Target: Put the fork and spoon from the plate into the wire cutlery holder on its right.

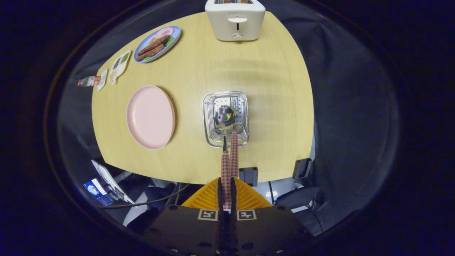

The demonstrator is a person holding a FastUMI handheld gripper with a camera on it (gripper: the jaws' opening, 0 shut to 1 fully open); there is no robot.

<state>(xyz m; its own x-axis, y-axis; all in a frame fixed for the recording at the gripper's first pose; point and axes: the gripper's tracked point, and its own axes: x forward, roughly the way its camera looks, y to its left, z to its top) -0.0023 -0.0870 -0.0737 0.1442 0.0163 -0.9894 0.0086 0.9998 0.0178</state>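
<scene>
I look straight down on a wooden table (270, 89). My gripper (226, 193) is shut on the red-checked handle of the spoon (224, 116), which hangs bowl-down inside the wire cutlery holder (208, 106). A second red-checked handle, the fork (234, 153), runs right beside the spoon's handle, its lower end inside the holder. Whether my fingers touch the fork's handle I cannot tell. The pink plate (151, 117) lies left of the holder with nothing on it.
A white toaster (234, 21) stands at the table's far edge. At the far left are a blue plate with food (157, 44), small packets (119, 65) and a bottle (89, 81). Cables and a chair show below the near table edge.
</scene>
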